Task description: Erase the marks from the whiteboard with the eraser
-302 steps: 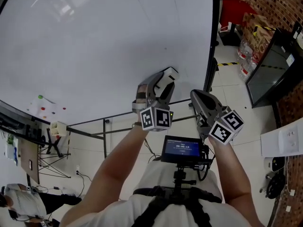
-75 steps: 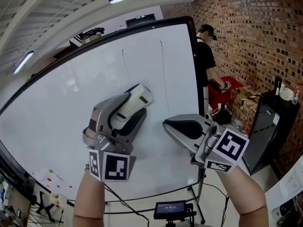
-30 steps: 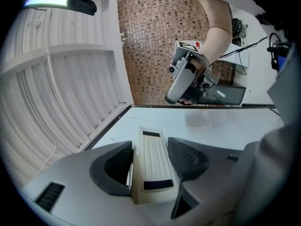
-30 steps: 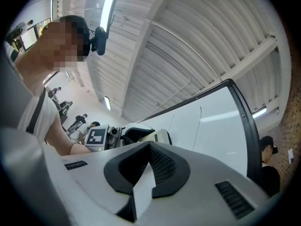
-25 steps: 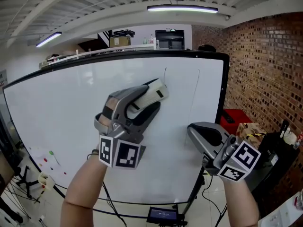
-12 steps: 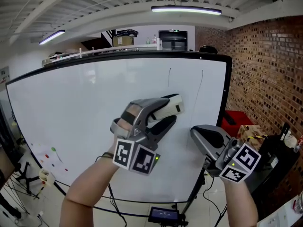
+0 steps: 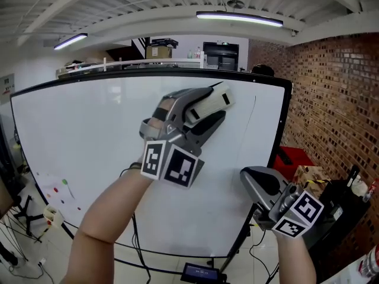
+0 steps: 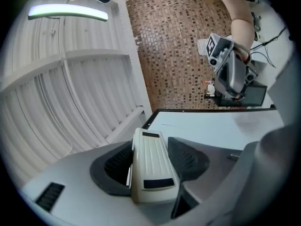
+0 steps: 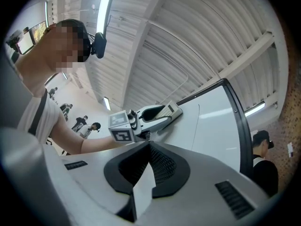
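A large whiteboard fills the head view. A thin vertical mark runs down near its right edge. My left gripper is raised near the board's top, just left of that mark, shut on a cream eraser. In the left gripper view the eraser sits lengthwise between the jaws, with the board's corner beyond. My right gripper hangs low at the right, shut on nothing. The right gripper view shows its closed jaws, the eraser and the mark.
A brick wall stands at the right, with a red object and a black cabinet below it. Coloured dots sit at the board's lower left. A person stands past the board's right edge.
My left gripper, still holding the eraser, has risen and moved right toward the board's top; one of two thin vertical marks is now hidden behind it. The right gripper has dropped slightly.
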A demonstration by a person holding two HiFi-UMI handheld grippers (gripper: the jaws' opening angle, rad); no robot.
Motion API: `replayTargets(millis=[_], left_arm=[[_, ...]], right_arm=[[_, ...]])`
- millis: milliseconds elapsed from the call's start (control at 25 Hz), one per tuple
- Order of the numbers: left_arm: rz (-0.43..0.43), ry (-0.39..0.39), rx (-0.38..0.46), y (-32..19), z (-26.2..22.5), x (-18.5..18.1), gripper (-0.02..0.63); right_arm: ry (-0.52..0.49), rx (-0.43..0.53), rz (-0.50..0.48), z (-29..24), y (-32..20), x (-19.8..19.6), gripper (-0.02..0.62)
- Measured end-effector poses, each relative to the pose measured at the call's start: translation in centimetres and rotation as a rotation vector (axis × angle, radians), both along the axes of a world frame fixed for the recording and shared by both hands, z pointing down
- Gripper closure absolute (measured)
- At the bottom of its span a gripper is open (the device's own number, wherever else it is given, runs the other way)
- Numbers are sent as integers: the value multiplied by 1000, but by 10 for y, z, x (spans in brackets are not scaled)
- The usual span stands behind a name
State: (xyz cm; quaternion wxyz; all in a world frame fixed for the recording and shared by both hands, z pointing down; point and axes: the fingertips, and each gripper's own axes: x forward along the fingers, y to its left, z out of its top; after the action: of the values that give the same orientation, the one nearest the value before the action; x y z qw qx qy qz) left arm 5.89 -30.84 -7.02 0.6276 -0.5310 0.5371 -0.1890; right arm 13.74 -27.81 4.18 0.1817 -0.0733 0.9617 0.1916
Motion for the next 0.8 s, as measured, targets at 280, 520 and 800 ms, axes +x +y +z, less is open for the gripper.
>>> replayTargets(millis=[280,520,800], left_arm=[[-40,-38,118,12,-46,-3,336],[21,-54,-31,1,-8,26,337],[-2,-256,-95,-6,93,41,337]], right_arm=[[-25,-33,30,7,1,30,578],[-53,-64,30,14,-12,49,578],[-34,-78,0,27,-8,39,578]])
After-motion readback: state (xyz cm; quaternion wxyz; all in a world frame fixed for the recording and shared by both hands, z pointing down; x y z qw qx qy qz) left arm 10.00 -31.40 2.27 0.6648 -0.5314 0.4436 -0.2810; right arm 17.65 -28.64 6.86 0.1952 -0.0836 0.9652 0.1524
